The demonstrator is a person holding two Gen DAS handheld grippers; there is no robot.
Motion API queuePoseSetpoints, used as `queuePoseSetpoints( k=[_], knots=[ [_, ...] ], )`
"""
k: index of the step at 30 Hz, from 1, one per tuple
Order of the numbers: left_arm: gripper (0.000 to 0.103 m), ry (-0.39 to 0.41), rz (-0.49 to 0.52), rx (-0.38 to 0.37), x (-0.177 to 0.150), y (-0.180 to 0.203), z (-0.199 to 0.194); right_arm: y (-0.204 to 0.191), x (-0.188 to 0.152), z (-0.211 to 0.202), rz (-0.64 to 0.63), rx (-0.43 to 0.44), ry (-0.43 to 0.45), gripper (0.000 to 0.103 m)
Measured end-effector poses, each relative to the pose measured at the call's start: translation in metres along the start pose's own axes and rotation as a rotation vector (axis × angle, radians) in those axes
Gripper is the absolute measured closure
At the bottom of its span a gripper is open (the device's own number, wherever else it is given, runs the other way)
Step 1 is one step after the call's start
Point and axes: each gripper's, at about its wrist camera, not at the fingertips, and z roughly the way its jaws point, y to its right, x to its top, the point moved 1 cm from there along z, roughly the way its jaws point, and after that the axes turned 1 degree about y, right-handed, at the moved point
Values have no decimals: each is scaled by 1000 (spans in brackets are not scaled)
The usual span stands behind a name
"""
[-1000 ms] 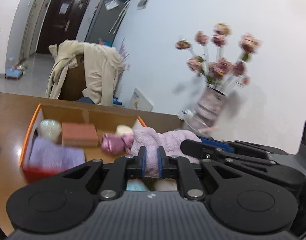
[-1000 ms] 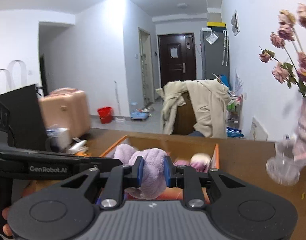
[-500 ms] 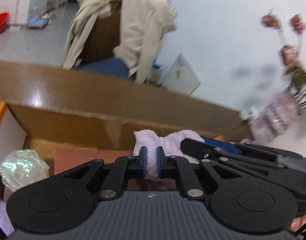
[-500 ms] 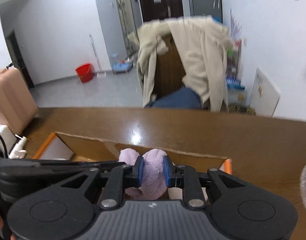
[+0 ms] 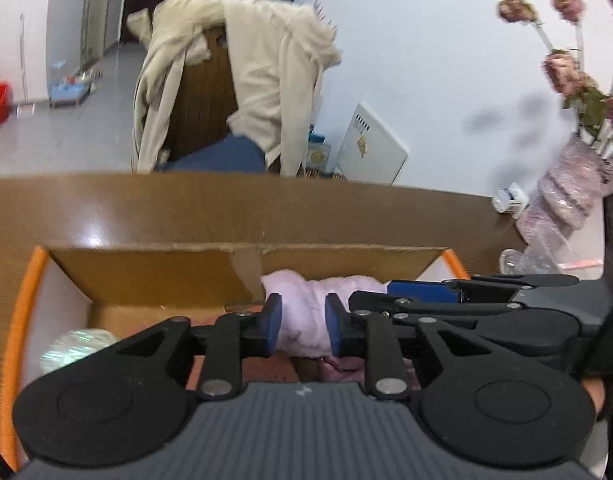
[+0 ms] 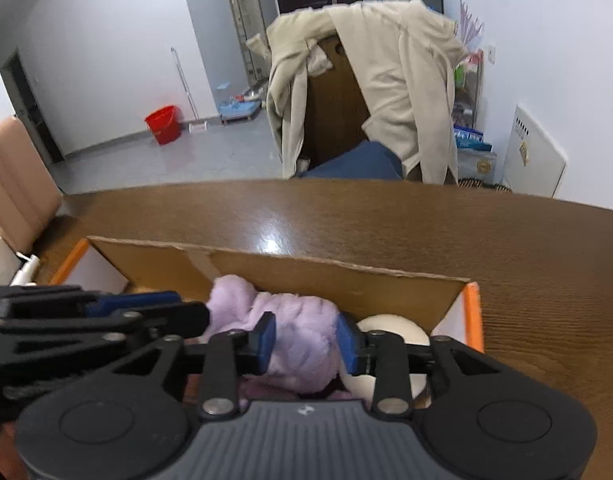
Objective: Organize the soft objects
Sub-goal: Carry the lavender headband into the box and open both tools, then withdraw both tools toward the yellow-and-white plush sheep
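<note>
Both claws have just been opening around the lilac plush toy (image 5: pixel 306 312), which sits low in the frame inside the cardboard box (image 5: pixel 146 276) on the table (image 6: pixel 426 224). The left claw (image 5: pixel 302 326) and right claw (image 6: pixel 306 340) each straddle it with pads loosened, no firm clamp evident.

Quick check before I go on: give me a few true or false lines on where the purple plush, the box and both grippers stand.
1. The purple plush is over the cardboard box. True.
2. Only the right gripper has the plush between its fingers. False: it also sits between the left gripper fingers.
3. The box stands on the floor. False: it stands on the wooden table.
4. A cream round object lies in the box beside the plush. True.
</note>
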Motion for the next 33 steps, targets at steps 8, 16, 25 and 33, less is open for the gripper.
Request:
queuePoseSetpoints(
  k=[8,16,25,33],
  knots=[
    [75,86,106,34,-10,27,-116,-30,-8,-108,-102,-40,103,65],
    [38,200,170,50,-69,51,-240,-48,-55,-247,-146,-72,238,45],
    [5,379,191,154,-199,59,-338,-85,-197,-334,-219,-81,390,26],
    [0,491,148,173,-320,56,-393,-119,-330,-355,-224,-42,417,17]
  ],
)
